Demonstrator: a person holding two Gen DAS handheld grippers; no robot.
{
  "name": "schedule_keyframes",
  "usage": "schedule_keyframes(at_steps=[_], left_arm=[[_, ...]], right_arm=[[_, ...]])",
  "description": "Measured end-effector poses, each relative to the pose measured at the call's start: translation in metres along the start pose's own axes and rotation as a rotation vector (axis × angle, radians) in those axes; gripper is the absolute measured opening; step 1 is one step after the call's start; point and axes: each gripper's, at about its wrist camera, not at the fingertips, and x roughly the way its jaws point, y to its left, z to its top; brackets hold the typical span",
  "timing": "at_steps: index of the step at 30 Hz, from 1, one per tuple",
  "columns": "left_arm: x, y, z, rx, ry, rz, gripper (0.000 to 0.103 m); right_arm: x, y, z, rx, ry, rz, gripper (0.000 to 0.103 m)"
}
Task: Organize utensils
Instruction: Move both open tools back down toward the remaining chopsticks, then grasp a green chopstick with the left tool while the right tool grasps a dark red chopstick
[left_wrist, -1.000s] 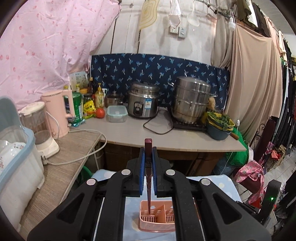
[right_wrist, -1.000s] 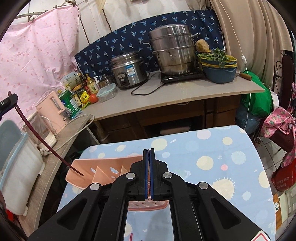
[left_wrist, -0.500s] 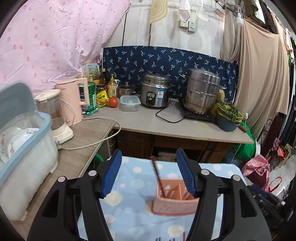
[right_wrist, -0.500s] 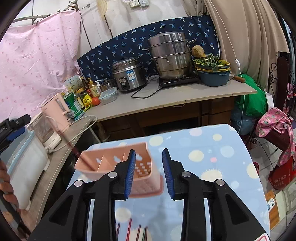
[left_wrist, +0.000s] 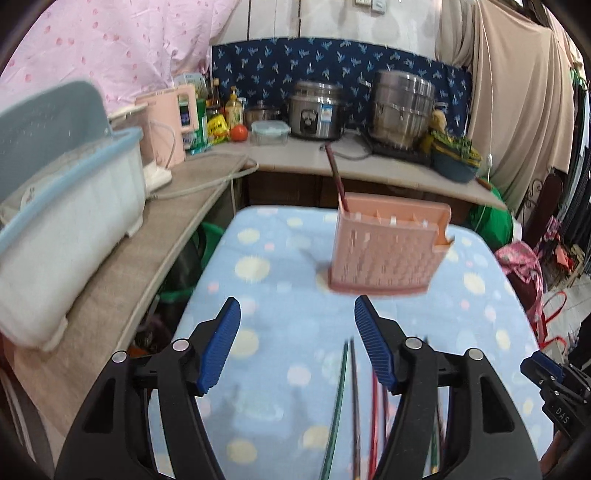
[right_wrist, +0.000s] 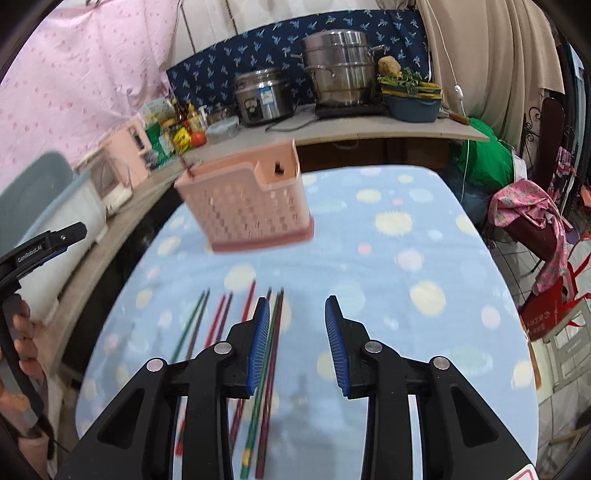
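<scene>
A pink slotted utensil holder (left_wrist: 388, 254) (right_wrist: 247, 206) stands on the blue dotted tablecloth (left_wrist: 258, 266) (right_wrist: 406, 229). One dark red chopstick (left_wrist: 336, 173) leans in the holder's left compartment. Several coloured chopsticks (left_wrist: 349, 387) (right_wrist: 221, 317) lie loose on the cloth on the near side of the holder. My left gripper (left_wrist: 295, 314) hangs open over their far ends with nothing between its fingers. My right gripper (right_wrist: 296, 314) is open too, and a green and a dark chopstick (right_wrist: 275, 332) run beneath its left finger. In the right wrist view, the left gripper's body (right_wrist: 44, 243) and a hand (right_wrist: 22, 332) show at the left edge.
Left of the table runs a counter (left_wrist: 122, 295) with a white dish bin under a blue lid (left_wrist: 66, 192) and a pink kettle (left_wrist: 166, 125). The back counter holds a rice cooker (right_wrist: 264, 96), a steamer pot (right_wrist: 340, 70) and a bowl of greens. Bags (right_wrist: 532, 221) sit right of the table.
Both grippers were shut and now stand open. The left one has let go of the dark red chopstick, which stands in the holder. Both have drawn back and sunk towards the loose chopsticks.
</scene>
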Motion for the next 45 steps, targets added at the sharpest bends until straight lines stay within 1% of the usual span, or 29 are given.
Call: schedule_keyframes(at_steps=[3,8,13,18,25,32,43,45], left_arm=[[-0.001,0.002,-0.034,0.014,0.044,0.005,0.061],[-0.002,0.005,-0.075,0.019,0.099,0.009,0.061],[-0.001,0.006,-0.111,0.015,0.156,-0.004,0.061],[0.000,0.006,-0.135,0.002,0.196,-0.022,0.061],[0.003,0.002,-0.151,0.010,0.225,-0.029,0.061],[0.008,-0.004,-0.164,0.024,0.253,-0.037,0.061],[0.015,-0.012,-0.175,0.054,0.273,-0.030,0.061],[0.016,-0.012,-0.177,0.056,0.278,-0.024,0.061]], right_arm=[[-0.004,0.002,-0.029,-0.010,0.035,0.000,0.031],[-0.003,0.006,-0.067,-0.021,0.087,0.001,0.031],[0.006,0.014,-0.091,-0.026,0.125,0.009,0.031],[0.016,0.023,-0.104,-0.048,0.150,0.007,0.031],[0.026,0.028,-0.114,-0.053,0.174,0.005,0.027],[0.032,0.027,-0.120,-0.049,0.189,0.000,0.020],[0.036,0.032,-0.122,-0.065,0.189,0.009,0.018],[0.037,0.031,-0.124,-0.067,0.189,-0.005,0.011]])
